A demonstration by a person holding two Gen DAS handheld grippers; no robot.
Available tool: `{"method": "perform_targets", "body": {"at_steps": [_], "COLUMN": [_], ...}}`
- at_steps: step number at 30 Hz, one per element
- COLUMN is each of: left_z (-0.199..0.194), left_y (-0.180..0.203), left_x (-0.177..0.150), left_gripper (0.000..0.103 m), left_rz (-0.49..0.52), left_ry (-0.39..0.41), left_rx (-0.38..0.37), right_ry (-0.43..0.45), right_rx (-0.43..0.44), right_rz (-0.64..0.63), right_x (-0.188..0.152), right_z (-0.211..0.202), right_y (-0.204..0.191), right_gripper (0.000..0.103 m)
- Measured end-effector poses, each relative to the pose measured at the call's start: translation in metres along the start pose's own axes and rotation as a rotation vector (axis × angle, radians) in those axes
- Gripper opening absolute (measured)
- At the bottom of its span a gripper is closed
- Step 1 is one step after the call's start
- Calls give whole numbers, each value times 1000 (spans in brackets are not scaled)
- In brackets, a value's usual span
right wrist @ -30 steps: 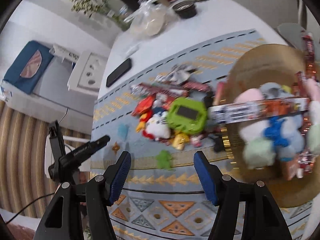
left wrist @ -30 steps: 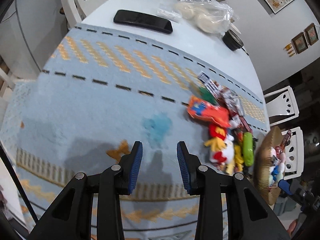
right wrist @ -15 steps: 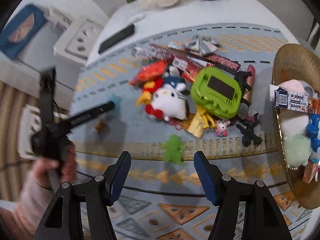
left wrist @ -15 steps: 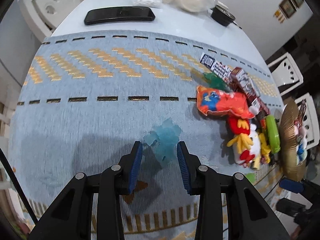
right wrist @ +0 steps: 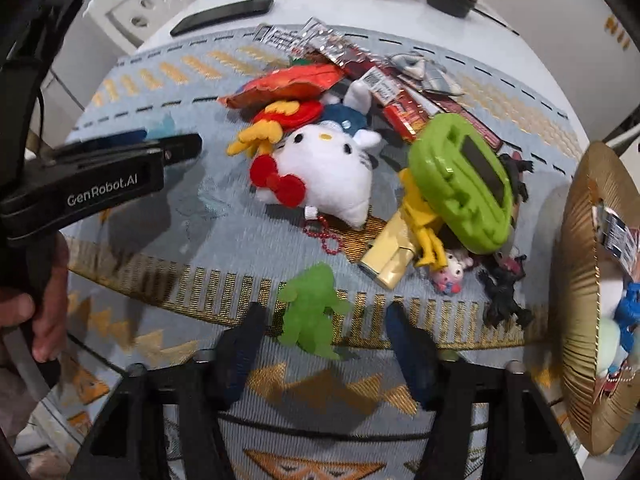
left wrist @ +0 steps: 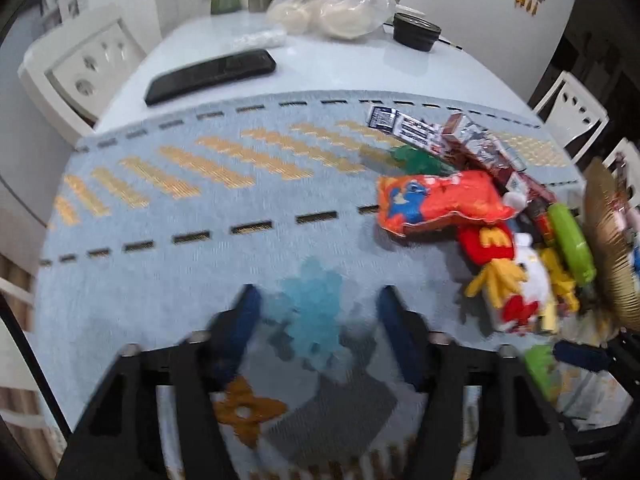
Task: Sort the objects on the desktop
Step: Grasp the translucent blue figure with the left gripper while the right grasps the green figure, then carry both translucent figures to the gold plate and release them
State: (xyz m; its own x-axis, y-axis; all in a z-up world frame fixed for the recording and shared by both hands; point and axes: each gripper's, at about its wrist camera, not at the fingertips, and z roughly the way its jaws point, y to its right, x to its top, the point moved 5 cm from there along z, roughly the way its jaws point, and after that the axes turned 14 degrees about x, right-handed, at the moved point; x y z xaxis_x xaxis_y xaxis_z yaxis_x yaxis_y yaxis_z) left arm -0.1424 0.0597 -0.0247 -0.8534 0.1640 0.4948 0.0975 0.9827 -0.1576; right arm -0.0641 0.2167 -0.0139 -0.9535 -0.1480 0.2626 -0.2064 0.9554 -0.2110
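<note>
A translucent blue toy figure (left wrist: 312,312) lies flat on the light blue mat (left wrist: 160,280). My left gripper (left wrist: 318,294) straddles it, open, with a gap on both sides. A green translucent figure (right wrist: 310,312) lies on the mat's gold band. My right gripper (right wrist: 326,310) is around it with its jaws closing, and its pads are still clear of the toy. The left gripper's fingers (right wrist: 176,148) and a hand (right wrist: 44,312) show at the left of the right wrist view. A pile with a white cat plush (right wrist: 324,176), a green gadget (right wrist: 460,184) and an orange packet (left wrist: 440,200) lies beside a golden basket (right wrist: 580,300).
Beyond the mat, the white table holds a black phone (left wrist: 212,74), a plastic bag (left wrist: 336,12) and a black round lid (left wrist: 416,32). White chairs (left wrist: 80,68) stand around the table. Snack wrappers (right wrist: 404,92) and small figures (right wrist: 504,296) crowd the space between pile and basket.
Both grippers have come down toward the mat. The blue toy now sits between the left fingers. The right jaws have narrowed around the green figure, which is now between them.
</note>
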Motion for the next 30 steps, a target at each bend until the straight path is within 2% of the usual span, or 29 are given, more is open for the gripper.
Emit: {"method": "perform_targets", "body": {"at_steps": [1, 2, 3, 6, 11, 16, 17, 23, 26, 30], "left_z": [0, 0, 0, -1, -10, -34, -38, -68, -84, -105], "left_y": [-1, -3, -6, -12, -8, -3, -2, 6, 14, 26], "left_x": [0, 1, 1, 2, 6, 10, 11, 18, 21, 28], "left_gripper": [34, 34, 33, 33, 33, 33, 33, 33, 33, 33], "left_rz": [16, 17, 4, -21, -25, -21, -26, -47, -54, -63], "left_ry": [6, 6, 1, -12, -4, 31, 39, 78, 89, 112], "left_rx": [20, 15, -2, -19, -38, -57, -62, -103, -130, -172], "right_ry": [11, 15, 16, 12, 30, 75, 84, 120, 138, 191], "right_rx": [8, 10, 11, -7, 26, 53, 57, 106, 149, 164], "right_rz": [-1, -5, -14, -50, -50, -60, -64, -56, -35, -17], "right_x": [1, 1, 1, 2, -2, -1, 8, 2, -4, -9], "right_z": [0, -1, -1, -2, -13, -37, -34, -58, -72, -98], "right_y": [0, -2, -4, -7, -11, -18, -26, -34, -32, -21], "right_gripper": [45, 37, 34, 33, 33, 33, 33, 33, 33, 33]}}
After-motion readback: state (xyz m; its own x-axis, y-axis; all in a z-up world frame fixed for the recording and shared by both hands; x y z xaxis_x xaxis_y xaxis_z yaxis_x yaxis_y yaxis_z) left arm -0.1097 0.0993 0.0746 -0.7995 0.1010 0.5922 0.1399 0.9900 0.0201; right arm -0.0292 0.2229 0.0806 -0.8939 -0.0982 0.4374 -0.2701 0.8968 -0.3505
